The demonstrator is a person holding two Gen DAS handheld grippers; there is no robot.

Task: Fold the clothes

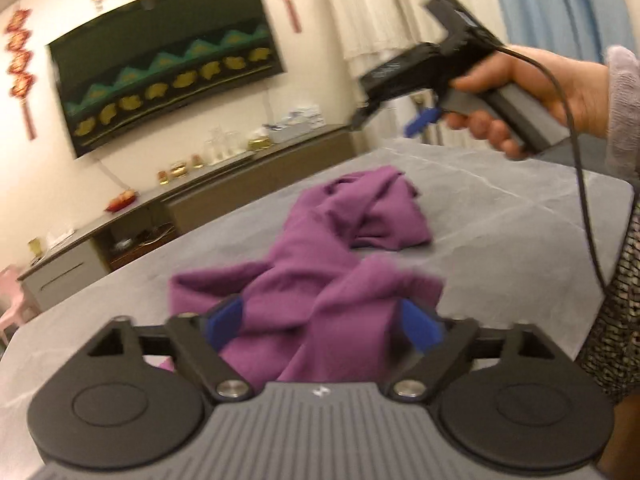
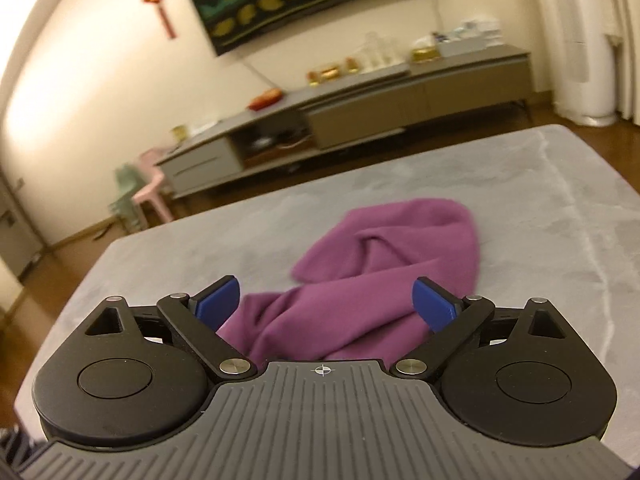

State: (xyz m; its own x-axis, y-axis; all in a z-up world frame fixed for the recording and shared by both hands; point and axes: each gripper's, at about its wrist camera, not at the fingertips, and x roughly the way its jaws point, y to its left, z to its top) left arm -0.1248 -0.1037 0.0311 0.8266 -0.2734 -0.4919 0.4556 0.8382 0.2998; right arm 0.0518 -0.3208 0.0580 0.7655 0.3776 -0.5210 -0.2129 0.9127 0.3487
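A purple garment [image 1: 320, 264] lay crumpled on the grey tabletop [image 1: 500, 208], bunched into soft ridges with one lobe flopped toward the far side and a flap spread out to the near left. Exact type of garment could not be told; it read as a knit top or similar. It was not folded at this moment.

Handling, as judged: light, limp cloth with a matte knit surface. It would drape and sag from any single pinch point, not slippery, nothing fragile. Bunched layers risked the tongs catching two thicknesses at once. The best hold looked to be a free edge or corner, such as the flap at the near left, rather than the heaped middle, so the cloth could be drawn flat. Seams and hem were not clearly readable through the blur.

Left tongs [image 1: 320, 324] stood wide, blue pads either side of the near folds, with cloth rising between them but not pinched. Right tongs [image 2: 324, 304] likewise spread wide over the near end of the garment [image 2: 384, 256], gripping nothing. In the left wrist view the right device was held aloft by a hand [image 1: 532, 96] above the far right of the tabletop, well apart from the cloth.
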